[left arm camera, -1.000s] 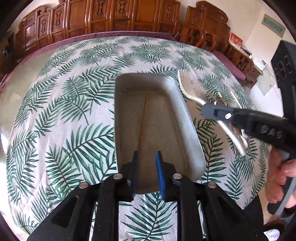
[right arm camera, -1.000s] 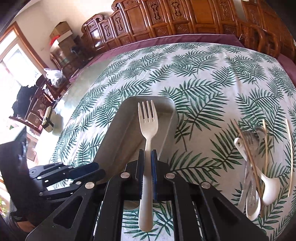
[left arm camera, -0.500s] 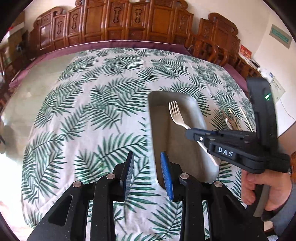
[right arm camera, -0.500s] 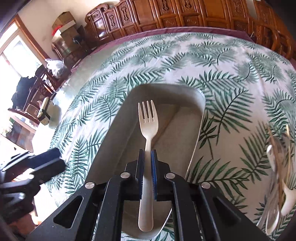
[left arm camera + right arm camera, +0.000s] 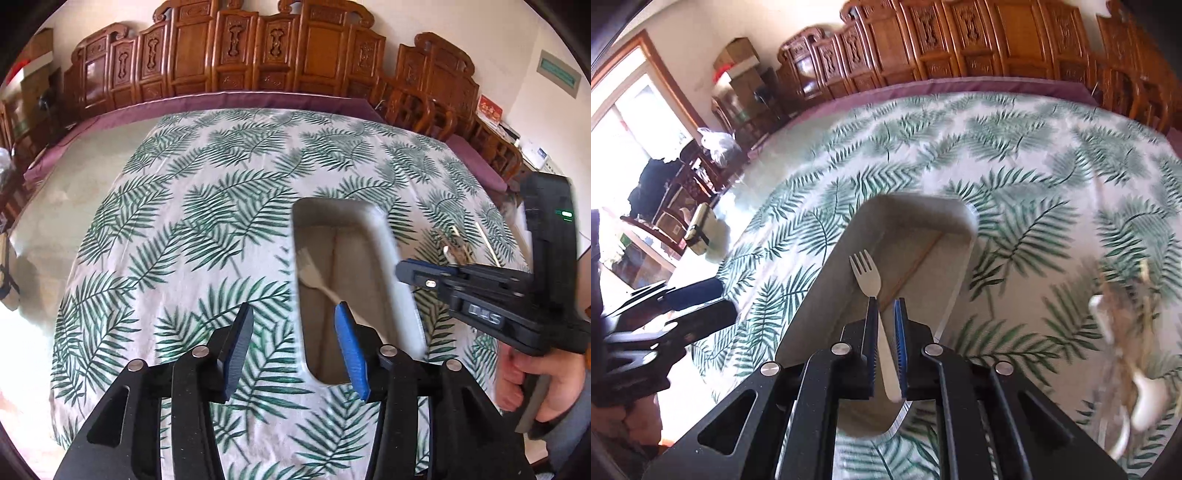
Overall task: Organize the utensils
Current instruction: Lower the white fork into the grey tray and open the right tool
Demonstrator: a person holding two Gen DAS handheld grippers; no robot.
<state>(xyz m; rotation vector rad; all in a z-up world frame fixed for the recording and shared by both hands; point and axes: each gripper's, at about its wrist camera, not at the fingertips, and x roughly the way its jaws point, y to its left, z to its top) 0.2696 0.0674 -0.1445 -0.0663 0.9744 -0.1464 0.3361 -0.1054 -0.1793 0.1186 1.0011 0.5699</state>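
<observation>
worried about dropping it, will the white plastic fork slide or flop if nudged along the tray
The white plastic fork looks thin, so probably light and easily nudged. The grey rectangular tray looks smooth inside, so it would likely slide. Its straight handle suggests stiff, not floppy.

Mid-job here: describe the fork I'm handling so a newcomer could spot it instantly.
On the palm-leaf tablecloth sits a long grey tray with a central divider. The pale plastic fork lies over its left compartment, tines pointing away, handle between the right gripper jaws. Unlike the utensil pile on the cloth to the right, it is alone.

Home dining room: carved wooden chairs (image 5: 236,62)
</observation>
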